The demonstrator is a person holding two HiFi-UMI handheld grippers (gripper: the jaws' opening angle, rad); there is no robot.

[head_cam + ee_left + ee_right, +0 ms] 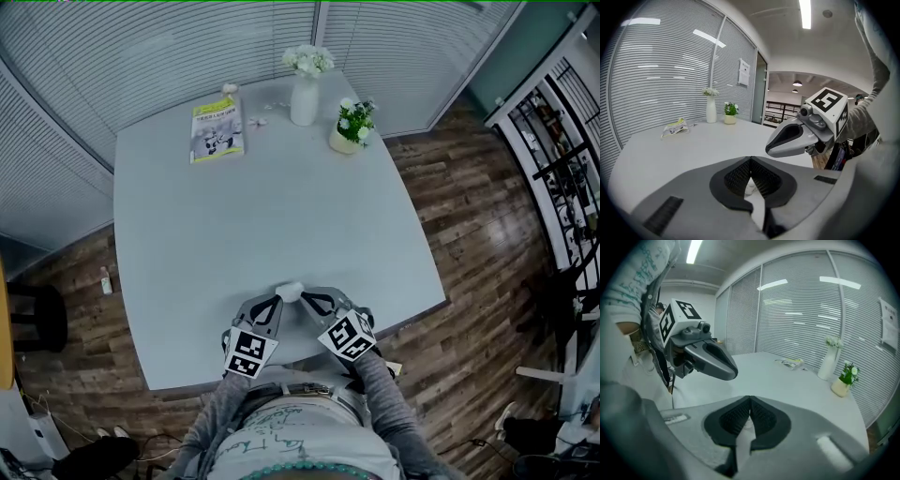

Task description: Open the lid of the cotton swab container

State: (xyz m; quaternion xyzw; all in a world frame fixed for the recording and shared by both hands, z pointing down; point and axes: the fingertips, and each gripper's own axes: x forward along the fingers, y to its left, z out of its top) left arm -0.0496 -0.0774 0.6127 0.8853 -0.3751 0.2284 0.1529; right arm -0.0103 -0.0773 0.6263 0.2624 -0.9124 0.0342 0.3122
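Left tongs (277, 298): held low over the near edge of the grey table (187, 234), marker cube toward the person, nose angled down and inward. In the left gripper view the two dark ribbed pads (740, 177) meet at the tip. Jaws together, nothing clamped between them.

Cotton swab container (290, 291): small and white, standing on the table just ahead of both tips, in the narrow space where the two noses converge. Whether either tip touches it cannot be told from the head view. Lid state too small to read.

Right tongs (302, 298): mirror pose of the left, nose angled down and inward, tip just beside the left tip. In the right gripper view its pads (761, 416) also meet at the tip. Jaws together, holding nothing. Each tongs shows in the other's camera as a grey closed beak close alongside.

Well beyond the tongs, at the far end of the table: a booklet (217, 128) lying flat, ahead and left of the left tongs; a white vase (305, 98) with white flowers, upright, almost straight ahead of the two tips; a small potted plant (352, 127) just right of the vase, ahead of the right tongs. Slatted blinds behind all three.
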